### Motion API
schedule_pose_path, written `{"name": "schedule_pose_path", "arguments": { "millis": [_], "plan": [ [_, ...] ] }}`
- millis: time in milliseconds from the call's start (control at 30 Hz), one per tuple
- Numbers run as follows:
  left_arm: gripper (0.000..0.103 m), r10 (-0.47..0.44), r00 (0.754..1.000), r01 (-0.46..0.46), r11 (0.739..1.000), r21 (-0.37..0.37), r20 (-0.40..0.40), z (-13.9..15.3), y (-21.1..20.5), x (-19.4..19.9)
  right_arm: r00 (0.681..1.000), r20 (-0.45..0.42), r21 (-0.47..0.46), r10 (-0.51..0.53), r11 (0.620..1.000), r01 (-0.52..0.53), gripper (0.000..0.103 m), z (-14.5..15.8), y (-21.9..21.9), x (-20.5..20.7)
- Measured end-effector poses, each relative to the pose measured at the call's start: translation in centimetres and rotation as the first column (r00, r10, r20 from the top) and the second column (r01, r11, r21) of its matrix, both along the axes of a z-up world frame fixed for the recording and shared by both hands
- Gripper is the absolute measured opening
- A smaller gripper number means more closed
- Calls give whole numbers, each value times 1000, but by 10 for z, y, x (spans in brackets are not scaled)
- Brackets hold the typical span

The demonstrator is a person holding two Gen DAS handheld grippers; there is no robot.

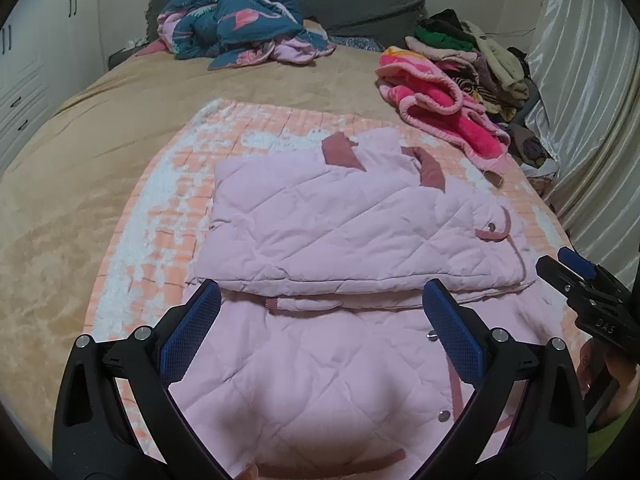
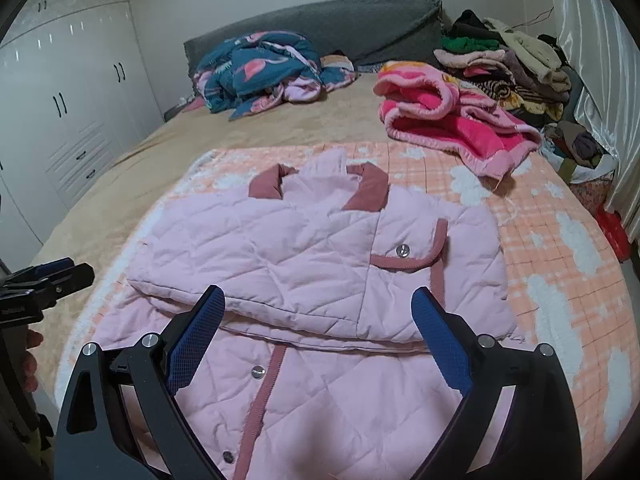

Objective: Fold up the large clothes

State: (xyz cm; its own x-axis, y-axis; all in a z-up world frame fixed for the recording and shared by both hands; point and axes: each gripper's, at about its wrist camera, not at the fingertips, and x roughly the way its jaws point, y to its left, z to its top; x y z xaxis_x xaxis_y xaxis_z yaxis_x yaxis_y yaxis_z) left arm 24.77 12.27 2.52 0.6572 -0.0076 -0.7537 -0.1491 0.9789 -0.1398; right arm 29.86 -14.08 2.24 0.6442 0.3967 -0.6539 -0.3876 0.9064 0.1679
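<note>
Pink quilted jacket [image 1: 320,240] flat on orange checked blanket [image 1: 168,184] on bed [image 1: 72,152], upper part folded over lower. Left gripper [image 1: 320,312] and right gripper [image 2: 318,312] above jacket, fingers apart, empty.

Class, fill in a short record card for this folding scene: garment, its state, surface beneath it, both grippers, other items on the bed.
garment: pink quilted jacket
state: sleeves folded across the front, lower half still flat
surface: orange checked blanket on the bed
left gripper: open, above the jacket, holding nothing
right gripper: open, above the jacket, holding nothing
other items: teal patterned quilt, bright pink fleece, stacked clothes
</note>
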Motion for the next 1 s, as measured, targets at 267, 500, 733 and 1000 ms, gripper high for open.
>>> {"name": "schedule_pose_path", "arguments": {
  "millis": [267, 500, 733, 1000],
  "plan": [
    [95, -14, 999, 14, 1000, 14, 41, 19, -9, -13, 998, 58, 28, -5, 1000, 3, 94, 26, -7, -20],
    [95, -26, 997, 25, 999, 23, 78, 33, -16, -29, 996, 91, 46, -17, 999, 12, 95, 39, -18, -37],
    [95, -24, 993, 20, 999, 36, 112, 42, -20, -47, 993, 115, 50, -27, 999, 21, 97, 44, -29, -57],
    [95, -32, 990, 25, 998, 49, 135, 43, -26, -68, 992, 124, 50, -39, 998, 33, 97, 43, -36, -74]
  ]
}}
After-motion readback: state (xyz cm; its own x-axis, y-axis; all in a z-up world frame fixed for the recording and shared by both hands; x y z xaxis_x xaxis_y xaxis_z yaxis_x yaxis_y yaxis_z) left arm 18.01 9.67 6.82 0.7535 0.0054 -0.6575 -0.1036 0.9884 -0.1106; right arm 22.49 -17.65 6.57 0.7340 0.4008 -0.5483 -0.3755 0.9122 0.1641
